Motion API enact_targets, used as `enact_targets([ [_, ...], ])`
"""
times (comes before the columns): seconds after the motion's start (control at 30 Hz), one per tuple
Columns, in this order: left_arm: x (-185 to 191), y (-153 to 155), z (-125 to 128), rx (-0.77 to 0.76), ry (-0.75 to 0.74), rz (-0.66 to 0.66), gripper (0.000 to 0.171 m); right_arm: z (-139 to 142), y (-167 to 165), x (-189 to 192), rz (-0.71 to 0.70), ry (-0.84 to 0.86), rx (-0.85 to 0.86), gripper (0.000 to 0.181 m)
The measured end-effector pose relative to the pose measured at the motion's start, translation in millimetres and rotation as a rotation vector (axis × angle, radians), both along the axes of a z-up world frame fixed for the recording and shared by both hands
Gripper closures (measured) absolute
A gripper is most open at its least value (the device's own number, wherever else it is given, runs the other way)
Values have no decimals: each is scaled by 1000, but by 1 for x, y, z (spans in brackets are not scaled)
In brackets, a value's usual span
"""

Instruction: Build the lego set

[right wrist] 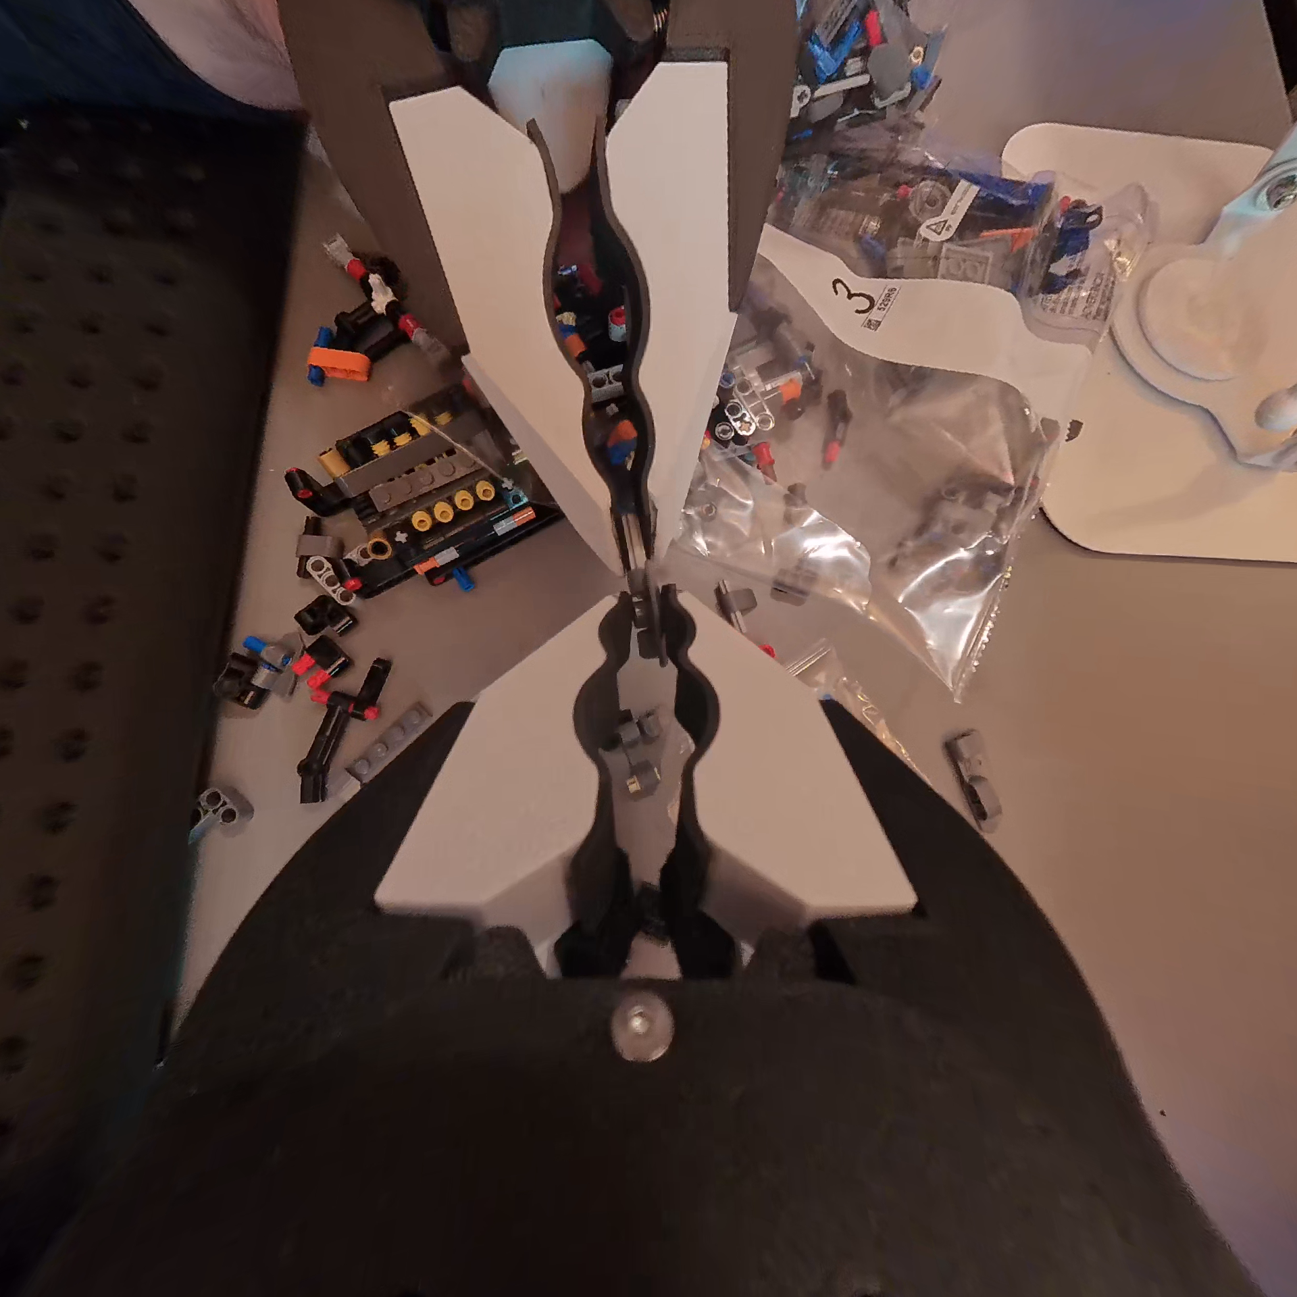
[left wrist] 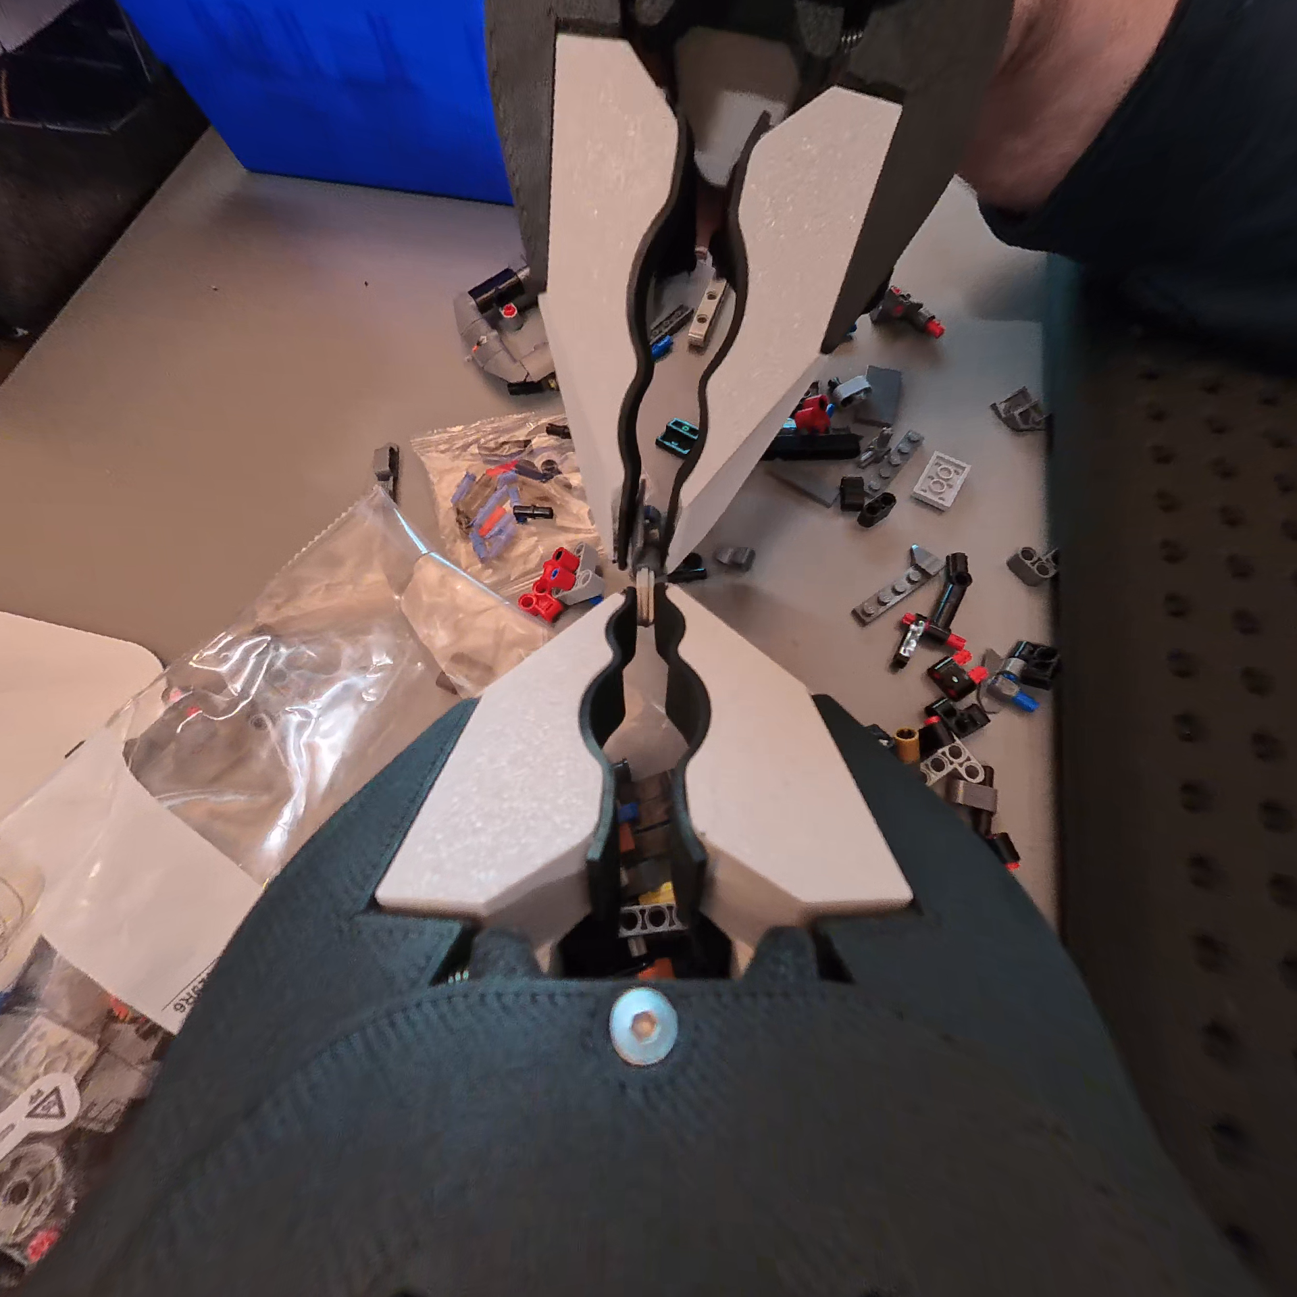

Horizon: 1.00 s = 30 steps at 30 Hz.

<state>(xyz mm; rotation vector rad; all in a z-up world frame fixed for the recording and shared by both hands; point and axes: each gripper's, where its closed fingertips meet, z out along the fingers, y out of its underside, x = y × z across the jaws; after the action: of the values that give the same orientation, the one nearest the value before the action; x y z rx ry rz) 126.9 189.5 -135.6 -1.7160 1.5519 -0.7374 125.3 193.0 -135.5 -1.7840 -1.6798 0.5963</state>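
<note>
My left fingers (left wrist: 644, 602) and right fingers (right wrist: 644, 609) meet tip to tip, both clamped on one small grey piece (left wrist: 646, 586); tiny, rigid, slippery; pinch its flat sides.

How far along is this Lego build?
Partly done, I'd judge. Done: a black chassis with yellow pins lies assembled, plus a grey sub-assembly. In hand: the left gripper and right gripper meet tip to tip, each pinching a small grey piece, seemingly joining parts. Left: many loose pieces cover the table, and a bag looks unopened.
</note>
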Motion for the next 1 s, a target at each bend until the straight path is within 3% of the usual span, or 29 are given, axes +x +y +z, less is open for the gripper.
enact_targets([
  [0.3, -2, 1, -1, 29, 22, 5, 169, -2, 1, -2, -2, -36, 41, 175],
  [0.8, -10, -3, 24, -23, -67, 7, 169, 21, -7, -2, 34, 90, 30, 176],
  [0.87, -31, 12, 47, -50, -182, 76, 170, -2, 11, 26, -65, -73, 61, 177],
  [0.9, -39, 15, 60, -82, -257, 83, 171, -5, 15, 36, -90, -52, 33, 177],
  [0.97, -36, 10, 53, -88, -216, 54, 170, 26, 12, 28, -76, 138, -4, 177],
  [1.0, -28, 6, 43, -73, -170, 38, 170, 34, 15, 27, -91, 131, 43, 177],
])
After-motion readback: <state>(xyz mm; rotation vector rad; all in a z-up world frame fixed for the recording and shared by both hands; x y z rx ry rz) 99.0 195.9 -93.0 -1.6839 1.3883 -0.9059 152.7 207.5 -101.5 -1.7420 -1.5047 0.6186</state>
